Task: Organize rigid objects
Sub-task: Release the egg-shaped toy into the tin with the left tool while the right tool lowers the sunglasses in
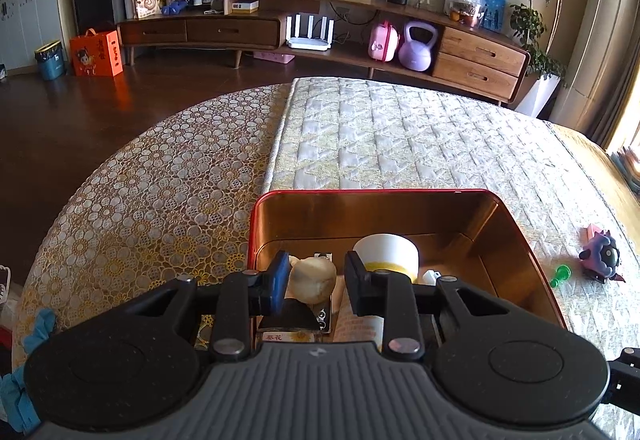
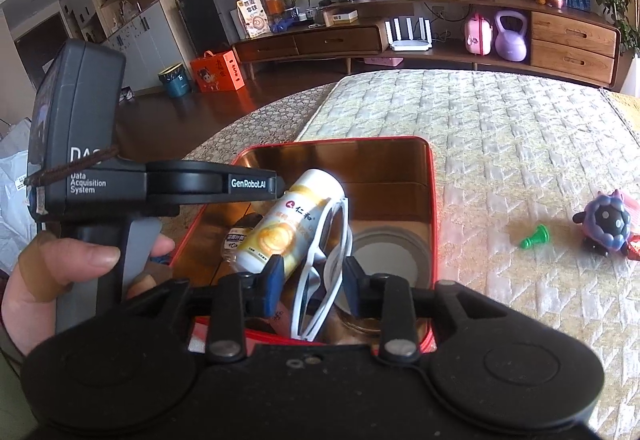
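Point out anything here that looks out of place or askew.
A green game piece lies tipped over on the quilted mat, and a purple toy sits beside it, both outside the red tin. Inside, the white bottle leans tilted.

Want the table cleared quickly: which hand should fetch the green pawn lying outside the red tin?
Right, probably. The green pawn lies on the right gripper's side, and its jaws stand apart around the white glasses. The left gripper sits farther across the red tin.
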